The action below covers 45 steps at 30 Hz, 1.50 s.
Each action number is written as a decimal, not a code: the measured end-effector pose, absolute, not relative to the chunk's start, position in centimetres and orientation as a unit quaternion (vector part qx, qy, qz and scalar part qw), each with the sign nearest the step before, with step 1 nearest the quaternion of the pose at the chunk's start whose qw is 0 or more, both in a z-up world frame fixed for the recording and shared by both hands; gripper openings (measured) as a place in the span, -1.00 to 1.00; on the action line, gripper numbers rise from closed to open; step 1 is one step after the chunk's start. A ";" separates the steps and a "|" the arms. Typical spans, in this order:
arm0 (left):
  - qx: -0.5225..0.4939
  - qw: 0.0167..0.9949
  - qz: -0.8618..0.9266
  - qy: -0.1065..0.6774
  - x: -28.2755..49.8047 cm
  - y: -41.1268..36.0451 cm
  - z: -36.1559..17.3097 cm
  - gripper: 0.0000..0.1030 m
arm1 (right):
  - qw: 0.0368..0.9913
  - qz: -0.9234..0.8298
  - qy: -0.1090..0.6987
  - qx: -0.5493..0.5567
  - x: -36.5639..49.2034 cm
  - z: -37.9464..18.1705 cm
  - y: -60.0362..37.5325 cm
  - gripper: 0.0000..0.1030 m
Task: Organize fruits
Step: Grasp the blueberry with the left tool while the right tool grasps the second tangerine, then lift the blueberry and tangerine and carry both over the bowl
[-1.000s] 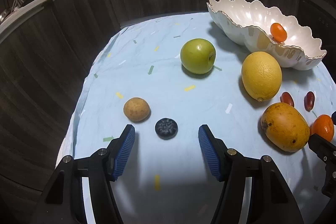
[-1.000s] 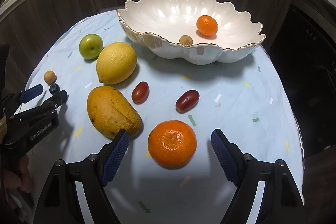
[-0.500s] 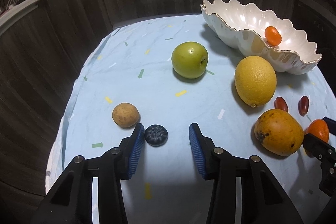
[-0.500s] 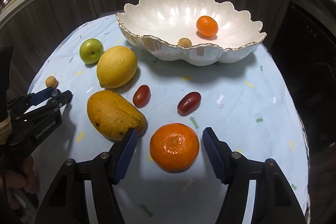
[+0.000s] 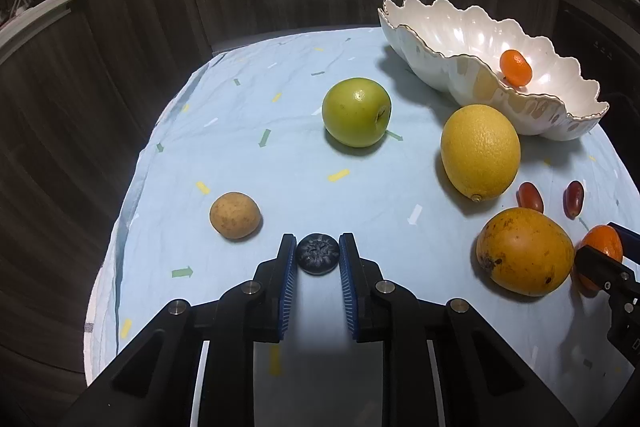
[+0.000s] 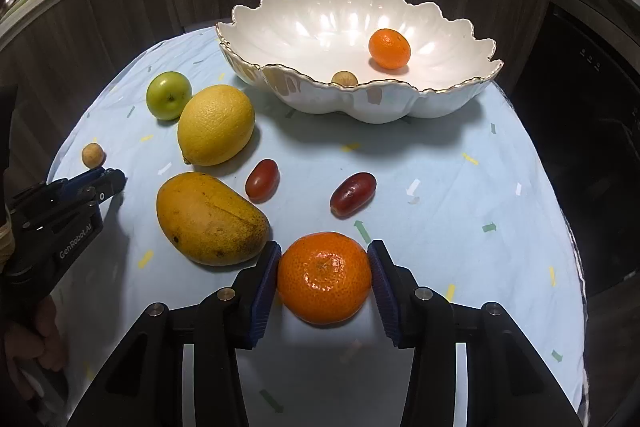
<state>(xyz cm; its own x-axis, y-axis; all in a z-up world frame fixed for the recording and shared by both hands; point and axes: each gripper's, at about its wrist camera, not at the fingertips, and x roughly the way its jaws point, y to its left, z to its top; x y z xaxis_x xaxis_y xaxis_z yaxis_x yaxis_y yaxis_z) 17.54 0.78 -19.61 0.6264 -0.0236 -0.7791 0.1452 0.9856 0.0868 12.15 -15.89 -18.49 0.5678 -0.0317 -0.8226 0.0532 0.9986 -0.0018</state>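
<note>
Nearest, well short of the scalloped bowl (image 6: 360,99), the right gripper (image 6: 325,277) has just closed on the tangerine (image 6: 324,277) and the left gripper (image 5: 318,259) pinches the blueberry (image 5: 318,253), each fruit likely gripped for lifting into that bowl beyond, where a small orange (image 6: 389,48) already sits.

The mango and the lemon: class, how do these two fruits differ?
The mango is deep orange-yellow with dark blotches; the lemon is clean bright yellow. The mango lies nearer the camera, the lemon closer to the white bowl. The lemon ends in a small nipple; the mango is rounded. Both rest untouched on the blue cloth.
</note>
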 end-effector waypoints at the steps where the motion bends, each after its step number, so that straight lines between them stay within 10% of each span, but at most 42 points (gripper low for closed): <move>1: 0.070 0.899 -0.047 0.430 17.6 0.8 -19.6 -0.58 | 0.885 -0.024 0.464 0.014 12.1 -18.4 -15.9 -0.13; 45: 0.061 0.928 -0.075 0.359 16.4 -3.6 -9.9 -0.58 | 0.937 -0.040 0.346 0.035 12.1 -9.4 -20.8 -0.14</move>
